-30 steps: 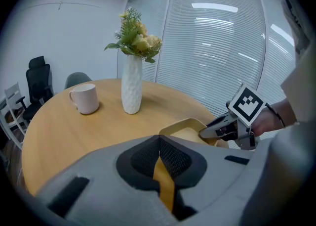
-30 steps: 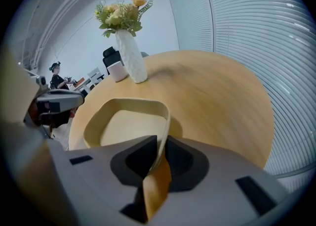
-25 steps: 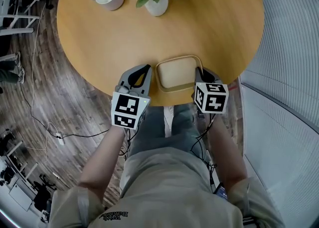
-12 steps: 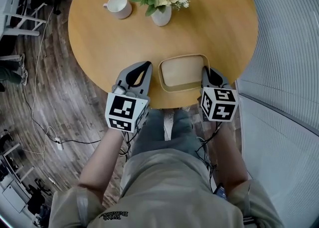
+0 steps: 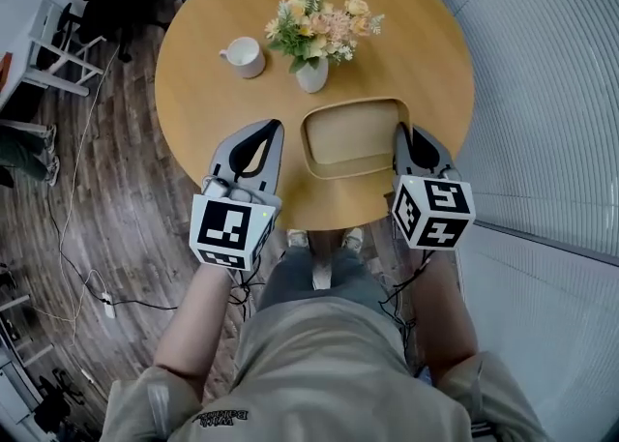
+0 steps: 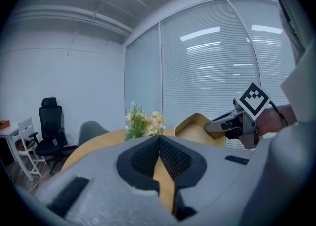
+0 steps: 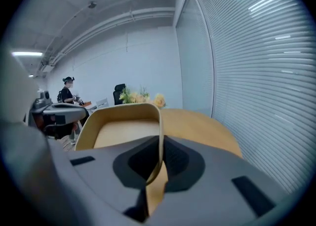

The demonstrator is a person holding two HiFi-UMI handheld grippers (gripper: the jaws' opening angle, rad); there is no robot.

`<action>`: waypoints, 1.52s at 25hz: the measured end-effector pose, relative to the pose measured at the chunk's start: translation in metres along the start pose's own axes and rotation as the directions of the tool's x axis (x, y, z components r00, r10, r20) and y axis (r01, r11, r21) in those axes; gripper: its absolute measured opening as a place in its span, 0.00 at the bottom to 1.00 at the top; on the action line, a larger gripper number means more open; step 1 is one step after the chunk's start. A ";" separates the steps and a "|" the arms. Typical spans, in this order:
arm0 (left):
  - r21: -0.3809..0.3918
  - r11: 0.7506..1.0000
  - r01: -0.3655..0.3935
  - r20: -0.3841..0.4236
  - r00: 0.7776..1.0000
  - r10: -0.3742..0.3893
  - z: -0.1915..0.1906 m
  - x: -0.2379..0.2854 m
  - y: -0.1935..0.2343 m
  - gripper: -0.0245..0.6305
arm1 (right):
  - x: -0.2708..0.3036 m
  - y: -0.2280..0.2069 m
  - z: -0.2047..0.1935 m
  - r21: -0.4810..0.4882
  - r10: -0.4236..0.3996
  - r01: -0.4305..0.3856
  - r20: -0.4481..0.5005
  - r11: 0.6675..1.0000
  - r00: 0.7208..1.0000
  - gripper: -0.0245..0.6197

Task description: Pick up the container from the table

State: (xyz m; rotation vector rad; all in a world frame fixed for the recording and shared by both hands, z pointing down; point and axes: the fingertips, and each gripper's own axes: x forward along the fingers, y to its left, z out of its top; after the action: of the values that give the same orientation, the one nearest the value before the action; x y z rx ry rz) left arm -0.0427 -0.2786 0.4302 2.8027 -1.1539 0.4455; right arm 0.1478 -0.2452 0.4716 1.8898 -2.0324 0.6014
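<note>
The container (image 5: 353, 135) is a tan rounded-rectangle tray near the front edge of the round wooden table (image 5: 406, 53). My right gripper (image 5: 406, 135) is shut on its right rim; in the right gripper view that thin rim (image 7: 159, 121) runs between the jaws of the right gripper (image 7: 160, 143). The left gripper view shows the container (image 6: 195, 123) tilted and raised over the tabletop. My left gripper (image 5: 269, 131) hovers just left of the container, shut, with nothing in it; its left gripper (image 6: 159, 138) tips meet.
A white vase of flowers (image 5: 314, 39) and a white mug (image 5: 244, 56) stand behind the container. White blinds (image 5: 542, 92) run close along the right. Chairs (image 5: 58, 34) and cables lie on the wood floor to the left. A person (image 7: 66, 94) is far off.
The container has come up off the table in my right gripper's hold. Both grippers sit higher and further apart from the body, and the head view shows more of the table.
</note>
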 end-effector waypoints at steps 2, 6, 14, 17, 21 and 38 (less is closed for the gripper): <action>0.014 1.000 -0.009 0.042 0.999 0.009 0.022 -0.007 0.001 0.07 | -0.011 0.003 0.022 0.003 0.011 -0.011 0.046 1.000 0.999 0.08; 0.054 0.998 -0.030 0.127 0.992 0.023 0.064 -0.026 -0.001 0.07 | -0.043 0.011 0.058 -0.011 0.024 -0.023 0.127 1.000 0.992 0.08; 0.067 0.995 -0.076 0.246 0.967 0.057 0.129 -0.062 -0.009 0.07 | -0.102 0.022 0.119 -0.084 0.042 -0.018 0.291 0.996 0.956 0.08; 0.073 0.994 -0.084 0.283 0.957 0.060 0.148 -0.074 -0.011 0.07 | -0.121 0.024 0.139 -0.096 0.037 -0.003 0.353 0.995 0.935 0.08; 0.101 0.992 -0.079 0.328 0.944 0.042 0.171 -0.088 -0.016 0.07 | -0.144 0.027 0.164 -0.118 0.041 0.010 0.423 0.993 0.905 0.08; 0.167 0.981 -0.095 0.411 0.912 0.019 0.187 -0.117 -0.036 0.07 | -0.177 0.044 0.172 -0.178 0.093 -0.006 0.487 0.984 0.868 0.09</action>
State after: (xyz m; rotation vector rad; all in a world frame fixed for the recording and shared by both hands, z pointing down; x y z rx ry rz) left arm -0.0527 -0.2076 0.2184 3.1285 -1.3298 -0.0449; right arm 0.1308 -0.1740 0.2319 2.0403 -2.3476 -0.0723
